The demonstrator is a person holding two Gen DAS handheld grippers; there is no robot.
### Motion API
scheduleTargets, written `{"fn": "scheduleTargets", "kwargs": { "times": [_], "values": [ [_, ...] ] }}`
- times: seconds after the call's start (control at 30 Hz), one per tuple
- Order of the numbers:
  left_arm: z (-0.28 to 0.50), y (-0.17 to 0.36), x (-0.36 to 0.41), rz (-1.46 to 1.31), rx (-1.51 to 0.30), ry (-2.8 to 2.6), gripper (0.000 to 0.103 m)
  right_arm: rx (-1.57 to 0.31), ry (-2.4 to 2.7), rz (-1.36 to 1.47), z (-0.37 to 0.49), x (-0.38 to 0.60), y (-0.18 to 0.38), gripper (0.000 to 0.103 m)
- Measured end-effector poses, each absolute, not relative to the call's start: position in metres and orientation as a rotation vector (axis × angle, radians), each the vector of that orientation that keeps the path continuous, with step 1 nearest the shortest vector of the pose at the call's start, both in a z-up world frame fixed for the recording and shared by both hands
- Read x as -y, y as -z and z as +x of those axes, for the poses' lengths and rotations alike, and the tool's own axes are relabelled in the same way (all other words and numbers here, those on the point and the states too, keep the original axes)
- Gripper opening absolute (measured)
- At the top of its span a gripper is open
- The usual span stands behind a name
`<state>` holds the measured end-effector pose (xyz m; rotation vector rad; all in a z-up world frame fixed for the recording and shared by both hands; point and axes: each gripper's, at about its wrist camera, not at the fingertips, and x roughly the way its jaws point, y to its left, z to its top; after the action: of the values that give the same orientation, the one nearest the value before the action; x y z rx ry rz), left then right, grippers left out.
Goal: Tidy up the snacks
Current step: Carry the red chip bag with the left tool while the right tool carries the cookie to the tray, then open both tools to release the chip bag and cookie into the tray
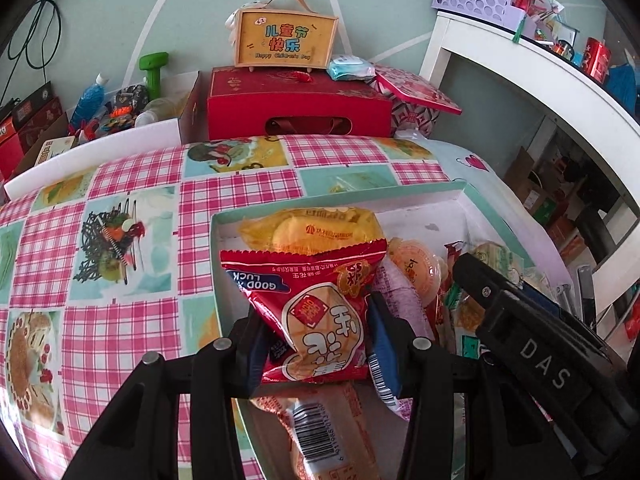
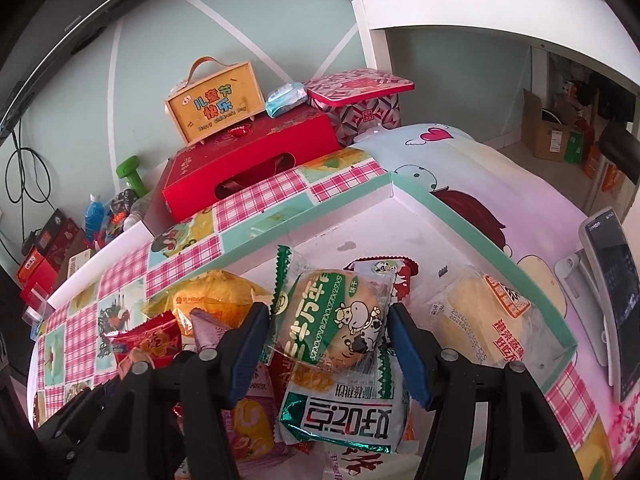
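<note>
Red snack packet (image 1: pixel 316 312) pinched in left tongs (image 1: pixel 316 340) over box (image 1: pixel 360 200)

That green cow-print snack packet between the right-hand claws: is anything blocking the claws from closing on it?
Nothing visible does. The green cow packet lies on top of the pile in the white box, and the right gripper already straddles it, one blue pad on each side with only small gaps, not yet pressing.

"GOOD LUCK" reads upside down on the red snack packet (image 1: pixel 316 312), and "DAS" runs in pale letters along the black tool body (image 1: pixel 548 364). At the counter's far edge, the yellow handled box (image 1: pixel 286 42) says "Happy Children's Day" under 儿童节快乐.
</note>
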<state>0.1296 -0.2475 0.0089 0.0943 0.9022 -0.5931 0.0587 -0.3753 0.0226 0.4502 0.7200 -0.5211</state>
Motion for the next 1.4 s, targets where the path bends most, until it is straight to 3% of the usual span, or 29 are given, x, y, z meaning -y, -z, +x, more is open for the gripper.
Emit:
{"fn": "scheduleTargets", "kwargs": {
  "times": [0.1, 0.23, 0.43, 0.67, 1.1, 1.2, 1.4],
  "values": [
    [0.13, -0.01, 0.248, 0.096, -0.908, 0.594, 0.049, -0.727, 0.521, 0.446, 0.059, 0.376, -0.024, 0.073],
    [0.128, -0.014, 0.246, 0.114, -0.905, 0.582, 0.069, -0.726, 0.521, 0.467, 0.056, 0.378, -0.026, 0.079],
    [0.126, -0.022, 0.24, 0.112, -0.93, 0.59, 0.078, -0.721, 0.54, 0.485, 0.048, 0.379, -0.033, 0.087],
    [0.117, -0.037, 0.225, 0.132, -0.934, 0.568, 0.081, -0.713, 0.541, 0.507, 0.036, 0.377, -0.039, 0.093],
    [0.11, -0.046, 0.177, 0.057, -0.939, 0.418, 0.082, -0.74, 0.523, 0.458, 0.024, 0.359, -0.048, 0.094],
    [0.113, -0.042, 0.16, 0.058, -0.942, 0.333, 0.094, -0.763, 0.503, 0.43, 0.027, 0.35, -0.048, 0.099],
    [0.115, -0.029, 0.127, 0.085, -0.967, 0.216, 0.095, -0.793, 0.472, 0.346, 0.033, 0.323, -0.049, 0.103]
  ]
}}
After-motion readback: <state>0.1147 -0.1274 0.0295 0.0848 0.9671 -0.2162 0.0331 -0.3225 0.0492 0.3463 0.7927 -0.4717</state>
